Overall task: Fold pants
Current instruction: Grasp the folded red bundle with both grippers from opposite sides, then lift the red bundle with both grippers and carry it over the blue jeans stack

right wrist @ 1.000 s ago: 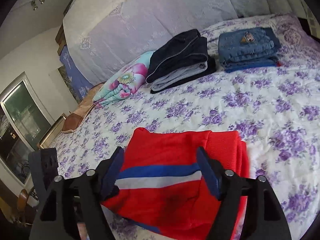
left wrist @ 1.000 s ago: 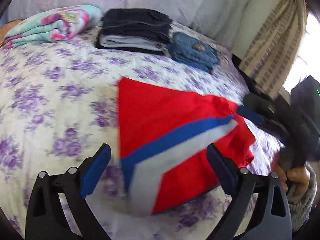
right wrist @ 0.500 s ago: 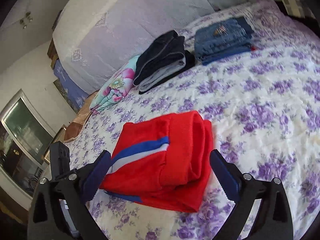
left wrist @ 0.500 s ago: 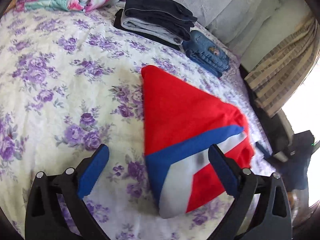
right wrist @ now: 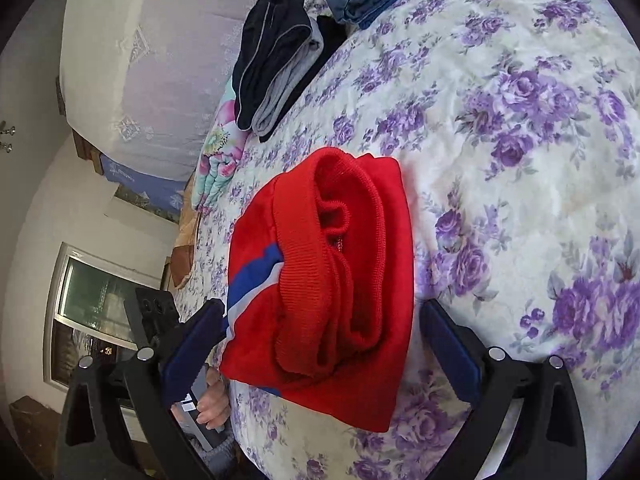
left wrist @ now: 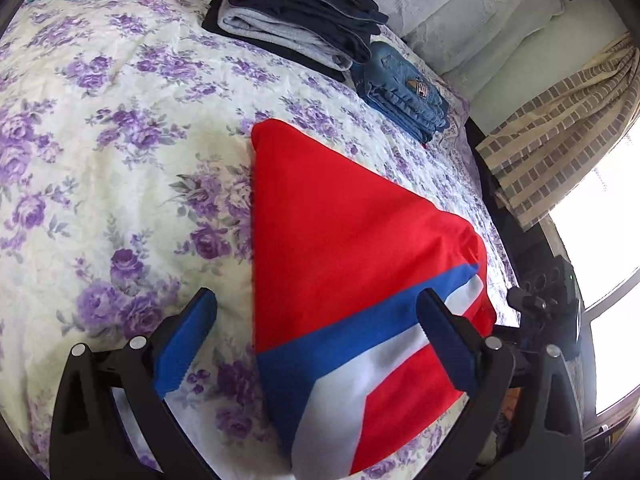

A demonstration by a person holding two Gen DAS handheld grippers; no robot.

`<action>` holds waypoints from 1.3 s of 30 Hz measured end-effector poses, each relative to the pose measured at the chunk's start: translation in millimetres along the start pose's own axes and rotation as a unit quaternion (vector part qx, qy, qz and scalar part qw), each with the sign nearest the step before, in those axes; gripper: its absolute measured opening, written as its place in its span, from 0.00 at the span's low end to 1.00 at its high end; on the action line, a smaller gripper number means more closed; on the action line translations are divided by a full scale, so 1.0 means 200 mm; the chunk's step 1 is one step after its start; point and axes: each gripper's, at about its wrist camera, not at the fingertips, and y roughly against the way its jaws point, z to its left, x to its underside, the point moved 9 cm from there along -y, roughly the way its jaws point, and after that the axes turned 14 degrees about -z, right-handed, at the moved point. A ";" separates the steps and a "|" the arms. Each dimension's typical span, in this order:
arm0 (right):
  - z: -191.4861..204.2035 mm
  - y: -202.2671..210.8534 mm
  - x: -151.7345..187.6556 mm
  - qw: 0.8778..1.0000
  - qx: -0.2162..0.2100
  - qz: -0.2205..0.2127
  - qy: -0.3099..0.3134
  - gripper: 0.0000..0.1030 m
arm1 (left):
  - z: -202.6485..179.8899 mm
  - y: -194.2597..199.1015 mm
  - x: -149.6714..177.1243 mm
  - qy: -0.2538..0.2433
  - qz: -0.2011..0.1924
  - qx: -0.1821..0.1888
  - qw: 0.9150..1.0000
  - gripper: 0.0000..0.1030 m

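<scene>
Since the earlier frame my right claw (right wrist: 320, 344) has rolled and sunk toward the pants (right wrist: 332, 300), and its jaws have just been opening to full width; the folded bundle now sits between them but the pads touch nothing. My left claw (left wrist: 316, 344) has also dropped closer, jaws spread wide and empty, one pad over the bed (left wrist: 120, 128), the other over the striped corner of the pants (left wrist: 352, 264). The pants lie straight ahead of both claws, and I judge the right one nearer, facing the thick rolled end where ribbed knit waistband bunches in soft loops. From the left the bundle reads as a flat red wedge of smooth fleece, its long side running away from me, crossed by blue and white stripes. Floral cotton sheet beneath, lightly creased.
</scene>
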 end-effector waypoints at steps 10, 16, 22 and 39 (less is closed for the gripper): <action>0.06 -0.08 -0.01 1.000 -0.014 -0.015 0.021 0.91 | -0.01 0.02 0.04 -0.006 0.010 0.057 0.998 0.94; -0.01 -0.04 -0.03 0.999 -0.021 -0.042 0.023 0.58 | 0.02 0.04 0.02 0.031 0.019 0.104 0.994 0.94; -0.03 -0.04 -0.04 0.998 -0.036 -0.044 0.016 0.55 | -0.04 0.03 0.04 0.028 0.025 0.114 0.993 0.94; 0.02 -0.05 -0.02 0.998 -0.043 -0.041 0.018 0.37 | 0.01 0.03 0.03 0.091 0.021 0.128 0.987 0.25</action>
